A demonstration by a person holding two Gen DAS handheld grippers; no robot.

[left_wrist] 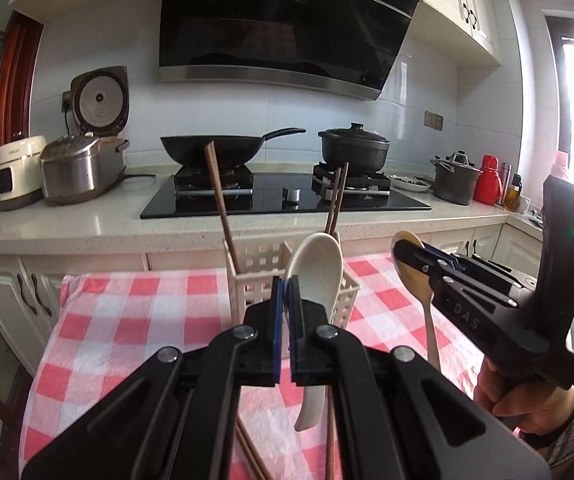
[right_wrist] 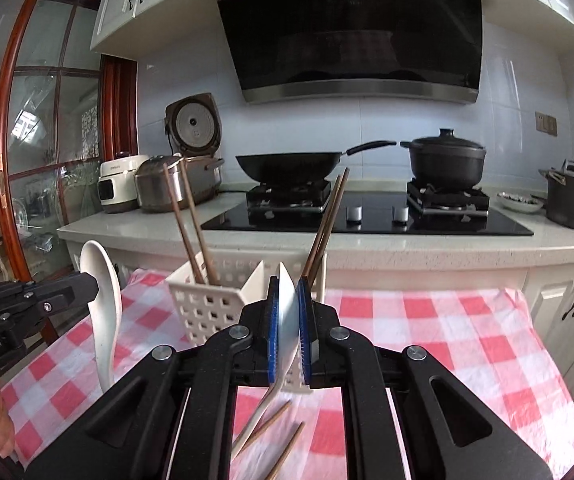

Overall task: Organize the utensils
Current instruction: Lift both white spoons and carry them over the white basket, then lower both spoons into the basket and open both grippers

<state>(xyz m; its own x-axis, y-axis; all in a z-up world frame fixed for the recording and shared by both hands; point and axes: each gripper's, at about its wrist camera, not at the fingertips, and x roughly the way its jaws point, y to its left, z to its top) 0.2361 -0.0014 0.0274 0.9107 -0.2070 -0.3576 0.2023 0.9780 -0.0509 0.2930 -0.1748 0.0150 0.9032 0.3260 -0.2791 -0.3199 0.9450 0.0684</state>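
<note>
While the left gripper [left_wrist: 286,280] clamps a white ceramic soup spoon [left_wrist: 319,268] before the cream perforated plastic utensil caddy [left_wrist: 247,276], the right gripper [right_wrist: 289,300] grips another pale spoon [right_wrist: 287,312]; both hover above the red-checked tablecloth [left_wrist: 127,320].

White lattice utensil caddy [left_wrist: 255,280] upright on the red-checked cloth, divided into compartments; brown chopsticks [right_wrist: 191,224] stand tilted in its left compartment, another pair [right_wrist: 327,220] leans out of the right one; white spoon [left_wrist: 319,276] raised bowl-up just in front of the caddy, handle hanging down; second spoon [left_wrist: 415,272] raised right of the caddy, bowl-up; loose chopsticks [right_wrist: 283,440] flat on the cloth in front of the caddy.
</note>
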